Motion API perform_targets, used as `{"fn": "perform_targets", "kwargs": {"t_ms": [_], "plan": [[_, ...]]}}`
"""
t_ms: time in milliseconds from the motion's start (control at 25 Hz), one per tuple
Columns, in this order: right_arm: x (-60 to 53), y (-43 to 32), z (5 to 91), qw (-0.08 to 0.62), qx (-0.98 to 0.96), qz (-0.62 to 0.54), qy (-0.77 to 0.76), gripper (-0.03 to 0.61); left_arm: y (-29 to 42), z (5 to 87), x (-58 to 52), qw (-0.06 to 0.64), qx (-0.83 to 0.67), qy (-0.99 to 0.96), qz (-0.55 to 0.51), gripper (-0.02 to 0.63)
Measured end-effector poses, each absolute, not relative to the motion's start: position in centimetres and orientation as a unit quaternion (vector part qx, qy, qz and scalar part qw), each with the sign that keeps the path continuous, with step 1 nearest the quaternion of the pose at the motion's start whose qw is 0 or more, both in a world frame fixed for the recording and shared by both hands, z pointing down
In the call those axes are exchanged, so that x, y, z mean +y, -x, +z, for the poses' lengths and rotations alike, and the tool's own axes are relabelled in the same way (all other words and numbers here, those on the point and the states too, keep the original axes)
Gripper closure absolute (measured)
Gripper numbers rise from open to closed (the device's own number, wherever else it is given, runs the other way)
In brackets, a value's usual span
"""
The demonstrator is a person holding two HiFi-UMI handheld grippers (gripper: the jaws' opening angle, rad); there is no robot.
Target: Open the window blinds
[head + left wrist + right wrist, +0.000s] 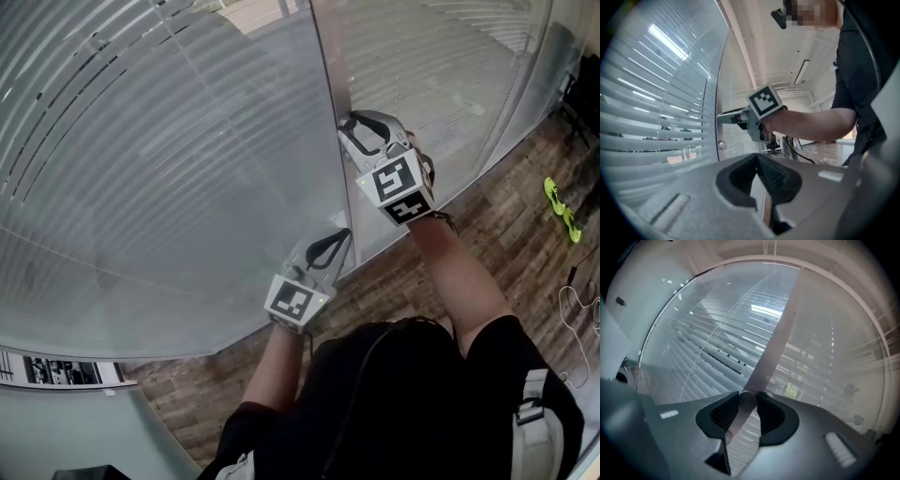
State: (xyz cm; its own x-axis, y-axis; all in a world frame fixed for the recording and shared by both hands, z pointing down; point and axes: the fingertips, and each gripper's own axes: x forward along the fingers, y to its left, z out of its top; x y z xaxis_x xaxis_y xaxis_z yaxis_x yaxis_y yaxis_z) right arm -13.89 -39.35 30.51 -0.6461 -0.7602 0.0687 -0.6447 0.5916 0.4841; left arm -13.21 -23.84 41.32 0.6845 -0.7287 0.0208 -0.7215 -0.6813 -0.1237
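Observation:
The slatted window blinds [141,159] hang behind glass on both sides of a grey upright frame post [327,103]. My right gripper [351,123] reaches level to that post, rolled to one side. In the right gripper view its pads are shut on a small round knob [747,400] on the post [780,333]. My left gripper [340,236] sits lower, beside the post, jaws shut with nothing between them [756,157]. In the left gripper view, the right gripper [721,117] touches the post above a second small round knob [723,145].
Wood-pattern floor [487,220] runs along the foot of the glass. A bright green object [561,208] and some loose white cables [577,305] lie on it at the right. A dark chair stands at the far right edge [586,94].

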Motion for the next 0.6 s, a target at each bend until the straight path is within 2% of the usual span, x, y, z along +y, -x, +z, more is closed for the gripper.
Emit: {"fn": "perform_targets", "kwargs": {"t_ms": [280, 600], "plan": [[-39.55, 13.86, 30.76, 0.08, -0.903, -0.13, -0.401, 0.451, 13.39, 41.18, -23.89, 0.057, 0.396, 0.916, -0.035, 0.611], [-40.12, 13.46, 31.21, 0.046, -0.906, -0.073, -0.415, 0.451, 13.17, 40.38, -23.62, 0.047, 0.395, 0.917, -0.035, 0.611]]}}
